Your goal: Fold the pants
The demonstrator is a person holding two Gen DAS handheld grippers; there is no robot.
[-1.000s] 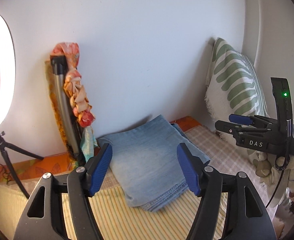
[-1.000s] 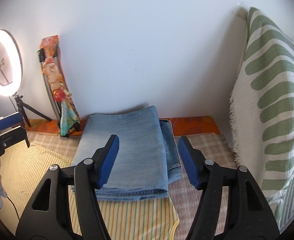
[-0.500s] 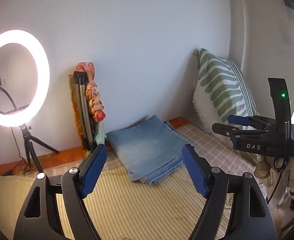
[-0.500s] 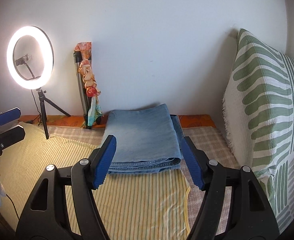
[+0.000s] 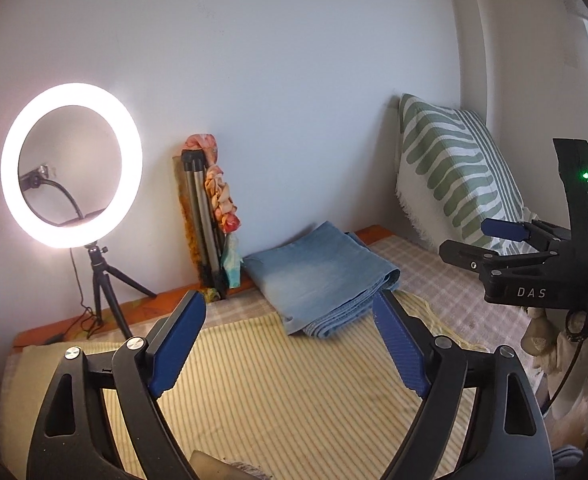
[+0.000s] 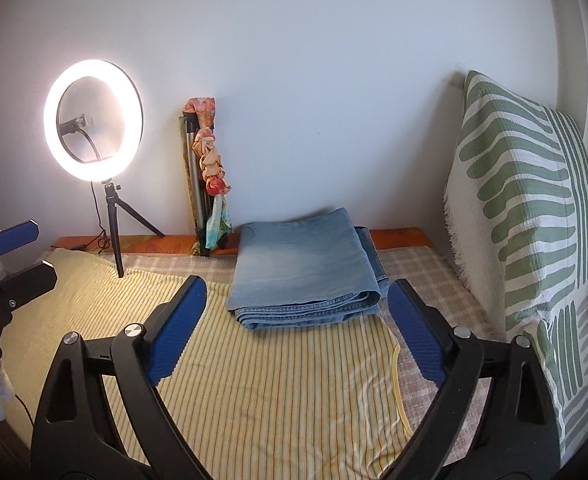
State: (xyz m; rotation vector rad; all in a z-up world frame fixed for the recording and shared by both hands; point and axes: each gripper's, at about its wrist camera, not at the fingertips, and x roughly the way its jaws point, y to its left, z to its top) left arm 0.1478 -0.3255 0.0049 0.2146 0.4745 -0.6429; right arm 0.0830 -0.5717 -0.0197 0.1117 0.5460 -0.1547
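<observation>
Folded pants [image 6: 306,270]: stacked flat near the wall, hemmed edges facing forward, front edge resting on the striped yellow cloth [image 6: 262,392].

Left of pants: wrapped tripod bundle [image 6: 206,176] against the wall, then ring light [image 6: 93,120] on its small stand.

Right of pants: checked bedcover [image 6: 422,276], then upright green-patterned pillow [image 6: 522,208].

Left gripper [image 5: 290,344]: spread wide, holding nothing, short of the pants' front edge.

Right gripper [image 6: 294,332]: spread wide, holding nothing, fingers flanking the pants' front edge without contact.
</observation>
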